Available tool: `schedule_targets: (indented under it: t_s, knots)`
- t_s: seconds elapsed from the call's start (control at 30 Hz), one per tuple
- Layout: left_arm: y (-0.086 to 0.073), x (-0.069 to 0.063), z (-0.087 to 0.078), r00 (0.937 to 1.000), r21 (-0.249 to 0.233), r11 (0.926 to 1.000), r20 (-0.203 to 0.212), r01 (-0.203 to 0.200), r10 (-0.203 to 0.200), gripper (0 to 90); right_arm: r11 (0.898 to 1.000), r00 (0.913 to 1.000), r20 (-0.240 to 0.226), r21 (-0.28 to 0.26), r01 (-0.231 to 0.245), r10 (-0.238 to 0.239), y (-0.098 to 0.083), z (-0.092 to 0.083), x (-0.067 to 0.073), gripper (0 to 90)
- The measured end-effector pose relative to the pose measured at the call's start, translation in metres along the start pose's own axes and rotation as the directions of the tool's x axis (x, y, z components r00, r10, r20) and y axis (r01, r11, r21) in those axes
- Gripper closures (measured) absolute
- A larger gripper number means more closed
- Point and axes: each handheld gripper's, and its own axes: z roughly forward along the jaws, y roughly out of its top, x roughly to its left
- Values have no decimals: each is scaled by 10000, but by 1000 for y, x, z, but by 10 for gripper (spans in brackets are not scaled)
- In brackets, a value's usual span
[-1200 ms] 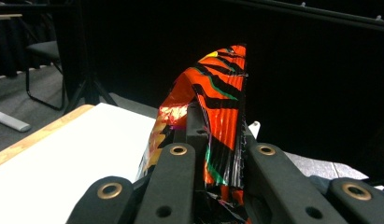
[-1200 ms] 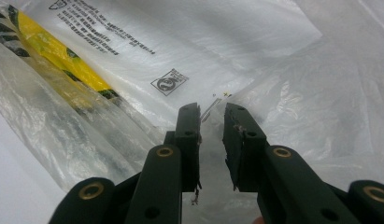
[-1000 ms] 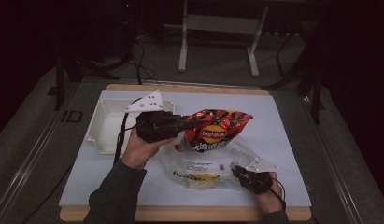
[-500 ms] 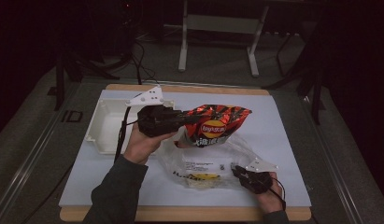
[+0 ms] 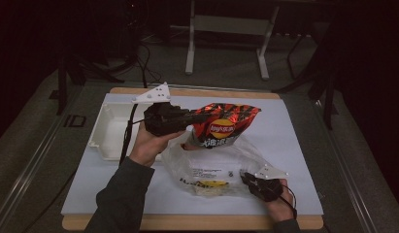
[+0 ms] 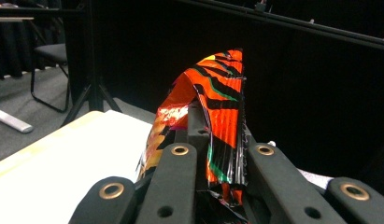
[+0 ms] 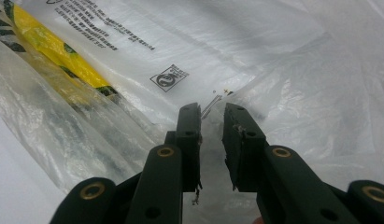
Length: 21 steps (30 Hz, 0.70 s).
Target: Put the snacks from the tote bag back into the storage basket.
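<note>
A red and black chip bag hangs above the table, with my left gripper shut on its left end. In the left gripper view the crinkled bag rises from between the closed jaws of that gripper. Below it a clear plastic bag with black print and a yellow patch lies on the white mat. My right gripper holds the plastic bag's right edge. In the right gripper view a fold of the clear film is pinched between the nearly closed jaws of that gripper.
A white tray sits at the left of the white mat, just behind my left hand. The wooden table edge runs along the front. Metal stand legs and cables lie on the floor beyond the table.
My left gripper has carried the chip bag slightly up and toward the far side. The right gripper has stayed in place on the plastic bag.
</note>
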Motion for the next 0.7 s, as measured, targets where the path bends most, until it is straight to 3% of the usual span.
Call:
schedule_targets:
  t_s: [0.7]
  knots:
    - [12, 14, 15, 9999, 10, 9999, -89, 132, -132, 862, 10000, 10000, 39, 56, 66, -67, 0, 0, 1, 769]
